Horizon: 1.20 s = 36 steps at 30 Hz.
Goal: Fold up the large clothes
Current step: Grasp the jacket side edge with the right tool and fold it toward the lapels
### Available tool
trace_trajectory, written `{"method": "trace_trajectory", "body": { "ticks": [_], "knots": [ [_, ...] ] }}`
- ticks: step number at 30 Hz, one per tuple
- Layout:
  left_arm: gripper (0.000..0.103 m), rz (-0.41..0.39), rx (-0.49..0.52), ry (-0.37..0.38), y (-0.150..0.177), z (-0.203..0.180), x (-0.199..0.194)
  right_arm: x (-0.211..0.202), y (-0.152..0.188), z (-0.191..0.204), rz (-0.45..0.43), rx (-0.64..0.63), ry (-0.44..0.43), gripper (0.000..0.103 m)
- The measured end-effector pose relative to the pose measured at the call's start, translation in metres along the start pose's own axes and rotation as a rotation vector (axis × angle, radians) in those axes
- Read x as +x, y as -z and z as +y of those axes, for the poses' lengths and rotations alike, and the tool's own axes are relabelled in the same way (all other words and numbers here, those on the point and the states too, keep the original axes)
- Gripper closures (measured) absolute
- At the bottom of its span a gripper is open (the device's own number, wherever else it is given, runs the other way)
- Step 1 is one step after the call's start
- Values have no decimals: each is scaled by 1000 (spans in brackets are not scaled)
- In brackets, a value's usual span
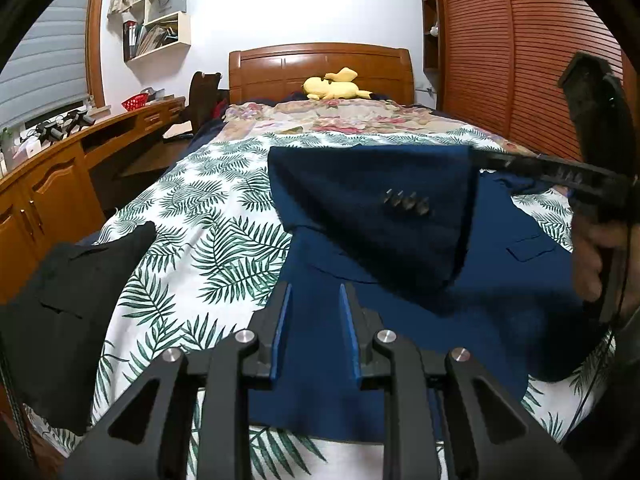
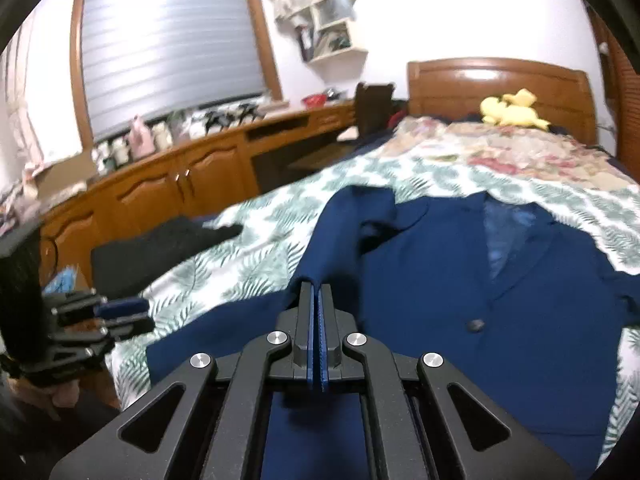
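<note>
A navy blue suit jacket (image 2: 432, 280) lies front up on the leaf-print bed cover (image 1: 208, 216). My right gripper (image 2: 315, 292) is shut on the jacket's left sleeve and holds it lifted above the jacket body; in the left wrist view the raised sleeve (image 1: 380, 208) with its cuff buttons hangs from the right gripper (image 1: 476, 158). My left gripper (image 1: 314, 292) is open and empty, just above the jacket's lower left part (image 1: 320, 360). It also shows in the right wrist view (image 2: 124, 312) at the left edge.
A black garment (image 1: 68, 312) lies on the bed's left side. A yellow plush toy (image 1: 336, 84) sits by the wooden headboard (image 1: 320, 64). A wooden desk with cabinets (image 2: 180, 176) runs along the left wall. A slatted wardrobe (image 1: 520, 60) stands right.
</note>
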State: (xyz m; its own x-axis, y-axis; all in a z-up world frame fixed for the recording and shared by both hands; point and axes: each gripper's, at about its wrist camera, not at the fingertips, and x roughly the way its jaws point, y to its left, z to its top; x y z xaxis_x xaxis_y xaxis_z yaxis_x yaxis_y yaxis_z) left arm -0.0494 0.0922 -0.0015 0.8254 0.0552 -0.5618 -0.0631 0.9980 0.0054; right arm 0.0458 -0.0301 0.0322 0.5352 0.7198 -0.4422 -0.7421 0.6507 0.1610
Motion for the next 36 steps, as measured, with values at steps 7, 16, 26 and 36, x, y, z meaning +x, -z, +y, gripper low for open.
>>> {"method": "trace_trajectory", "body": {
  "ticks": [7, 16, 26, 36],
  "knots": [
    [81, 28, 49, 43, -9, -19, -2, -43, -9, -18, -74, 23, 45, 103],
    [81, 10, 84, 87, -29, -51, 16, -76, -9, -38, -124, 32, 101, 103],
    [81, -11, 77, 187, -49, -79, 79, -98, 6, -85, -105, 90, 232, 103],
    [81, -3, 107, 221, -49, -106, 115, -104, 40, -146, 2, 162, 404, 103]
  ]
}}
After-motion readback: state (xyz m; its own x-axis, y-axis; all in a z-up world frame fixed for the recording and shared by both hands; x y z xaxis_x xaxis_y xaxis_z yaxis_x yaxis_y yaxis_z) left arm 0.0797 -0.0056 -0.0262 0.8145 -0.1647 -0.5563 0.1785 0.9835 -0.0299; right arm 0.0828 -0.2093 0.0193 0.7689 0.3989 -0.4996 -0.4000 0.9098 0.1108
